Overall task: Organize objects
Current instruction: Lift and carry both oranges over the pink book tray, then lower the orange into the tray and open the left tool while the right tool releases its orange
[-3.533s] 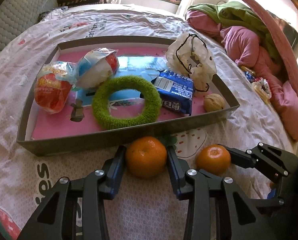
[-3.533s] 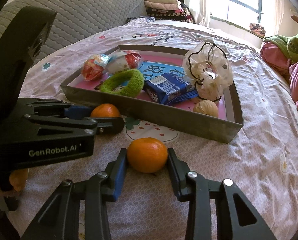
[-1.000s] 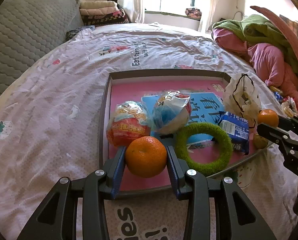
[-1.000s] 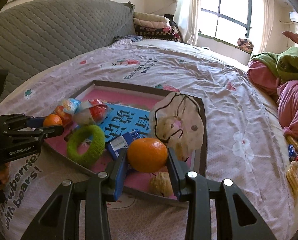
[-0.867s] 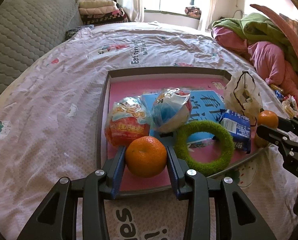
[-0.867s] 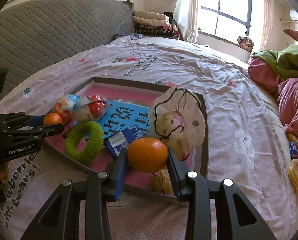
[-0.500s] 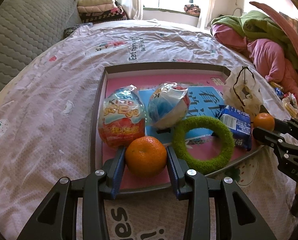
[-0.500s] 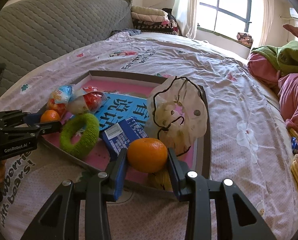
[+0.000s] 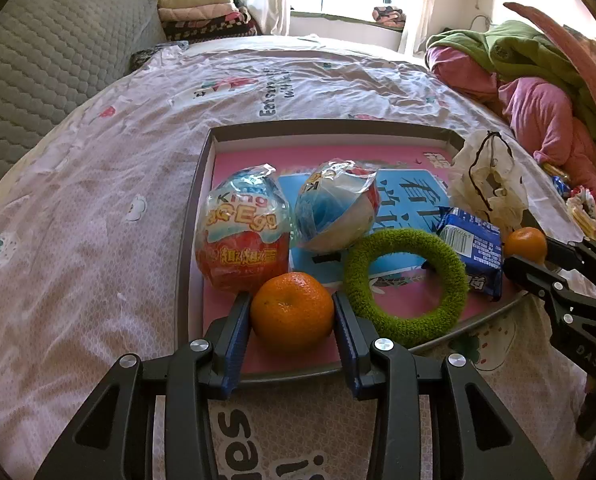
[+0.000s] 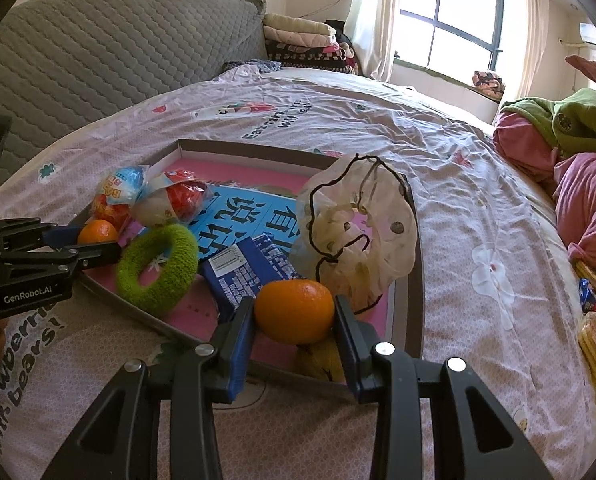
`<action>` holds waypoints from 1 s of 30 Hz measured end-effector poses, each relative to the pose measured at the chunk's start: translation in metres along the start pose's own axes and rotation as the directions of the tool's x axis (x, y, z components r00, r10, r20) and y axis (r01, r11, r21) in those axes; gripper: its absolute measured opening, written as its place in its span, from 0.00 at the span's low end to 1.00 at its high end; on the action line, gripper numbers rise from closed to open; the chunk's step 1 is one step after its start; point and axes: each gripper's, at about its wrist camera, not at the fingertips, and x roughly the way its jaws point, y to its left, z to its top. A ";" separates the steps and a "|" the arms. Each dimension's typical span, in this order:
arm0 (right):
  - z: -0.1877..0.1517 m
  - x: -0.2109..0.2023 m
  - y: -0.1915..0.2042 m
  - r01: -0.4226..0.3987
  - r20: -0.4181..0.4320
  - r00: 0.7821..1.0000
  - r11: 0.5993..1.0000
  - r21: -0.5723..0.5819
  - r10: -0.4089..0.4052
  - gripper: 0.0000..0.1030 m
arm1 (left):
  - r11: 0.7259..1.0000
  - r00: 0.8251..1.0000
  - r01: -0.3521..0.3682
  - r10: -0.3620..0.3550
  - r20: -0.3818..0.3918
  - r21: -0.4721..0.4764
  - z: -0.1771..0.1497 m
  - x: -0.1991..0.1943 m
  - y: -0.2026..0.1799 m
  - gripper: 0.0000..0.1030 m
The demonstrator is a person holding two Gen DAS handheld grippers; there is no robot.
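Observation:
My left gripper point(image 9: 293, 312) is shut on an orange tangerine point(image 9: 293, 310) and holds it over the near left corner of the grey-walled pink tray point(image 9: 192, 200), just in front of a wrapped toy egg point(image 9: 242, 236). My right gripper point(image 10: 294, 312) is shut on a second tangerine point(image 10: 294, 311) over the tray's near right corner point(image 10: 414, 280), above a walnut point(image 10: 320, 360). Each gripper shows in the other's view, the right one point(image 9: 526, 246) and the left one point(image 10: 98, 236).
In the tray lie a second wrapped egg point(image 9: 338, 210), a green fuzzy ring point(image 9: 406, 284), a blue snack packet point(image 9: 474, 248) and a crumpled plastic bag point(image 10: 358, 232). The tray sits on a bed sheet point(image 9: 98, 220). Pink and green bedding point(image 9: 538, 92) is piled at the right.
Both grippers, each with its tangerine, have come down and closer to the tray. The tray's contents have not moved.

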 end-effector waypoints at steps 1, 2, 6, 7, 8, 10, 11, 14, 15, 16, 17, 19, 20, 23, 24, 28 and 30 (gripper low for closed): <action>0.000 0.000 0.000 0.000 0.001 1.000 1.000 -0.001 0.000 0.38 | 1.000 1.000 0.000 0.000 -0.001 -0.002 0.000 0.000 0.000 0.40; 0.000 0.000 0.000 0.000 0.000 1.000 1.000 -0.001 0.000 0.38 | 1.000 1.000 0.001 -0.001 -0.002 -0.003 0.000 0.000 0.001 0.40; 0.000 0.000 0.000 0.001 -0.001 1.000 1.000 0.000 -0.001 0.38 | 1.000 1.000 0.004 -0.004 -0.006 -0.009 -0.001 0.000 0.001 0.40; 0.000 -0.001 0.001 0.003 -0.002 1.000 1.000 0.001 -0.003 0.38 | 1.000 1.000 0.005 -0.005 -0.006 -0.009 -0.001 0.000 0.001 0.40; 0.000 -0.001 0.001 0.004 -0.002 1.000 1.000 0.000 -0.004 0.38 | 1.000 1.000 0.005 -0.005 -0.007 -0.009 -0.001 0.000 0.001 0.40; 0.000 -0.001 0.002 0.004 -0.002 1.000 1.000 -0.001 -0.004 0.38 | 1.000 1.000 0.007 -0.007 -0.008 -0.012 -0.001 0.000 0.002 0.40; -0.001 -0.001 0.002 0.005 -0.002 1.000 1.000 -0.002 -0.005 0.38 | 1.000 1.000 0.009 -0.009 -0.008 -0.013 -0.001 0.000 0.002 0.40; -0.001 -0.002 0.002 0.006 -0.003 1.000 1.000 -0.004 -0.006 0.38 | 1.000 1.000 0.010 -0.010 -0.010 -0.016 -0.001 0.000 0.003 0.40; -0.001 -0.002 0.002 0.006 -0.003 1.000 1.000 -0.003 -0.006 0.38 | 1.000 1.000 0.011 -0.012 -0.011 -0.018 -0.001 0.000 0.003 0.40; -0.001 -0.002 0.002 0.006 -0.004 1.000 1.000 -0.002 -0.006 0.38 | 1.000 1.000 0.013 -0.013 -0.012 -0.020 -0.001 0.000 0.003 0.40; -0.001 -0.002 0.002 0.005 -0.004 1.000 1.000 -0.001 -0.005 0.38 | 1.000 1.000 0.014 -0.014 -0.013 -0.022 -0.001 0.000 0.003 0.40; -0.001 -0.003 0.001 0.004 -0.006 1.000 1.000 0.002 -0.004 0.38 | 1.000 1.000 0.012 -0.012 -0.014 -0.021 -0.001 0.000 0.003 0.40; -0.001 -0.003 0.001 0.005 -0.007 1.000 1.000 0.004 -0.005 0.38 | 1.000 1.000 0.011 -0.012 -0.013 -0.022 -0.001 0.000 0.003 0.41; -0.001 -0.003 -0.002 0.006 -0.010 1.000 1.000 0.009 -0.006 0.39 | 1.000 1.000 0.011 -0.012 -0.016 -0.020 -0.001 0.000 0.002 0.41; -0.001 -0.003 -0.002 0.006 -0.010 1.000 1.000 0.010 -0.006 0.39 | 1.000 1.000 0.016 -0.017 -0.017 -0.022 0.000 -0.001 0.002 0.41; -0.001 -0.002 -0.004 0.007 -0.012 1.000 1.000 0.008 -0.007 0.39 | 1.000 1.000 0.017 -0.017 -0.018 -0.019 0.000 -0.001 0.001 0.45; -0.001 -0.002 -0.003 0.009 -0.011 1.000 1.000 0.008 -0.009 0.41 | 1.000 1.000 0.016 -0.017 -0.017 -0.018 0.000 -0.002 0.001 0.45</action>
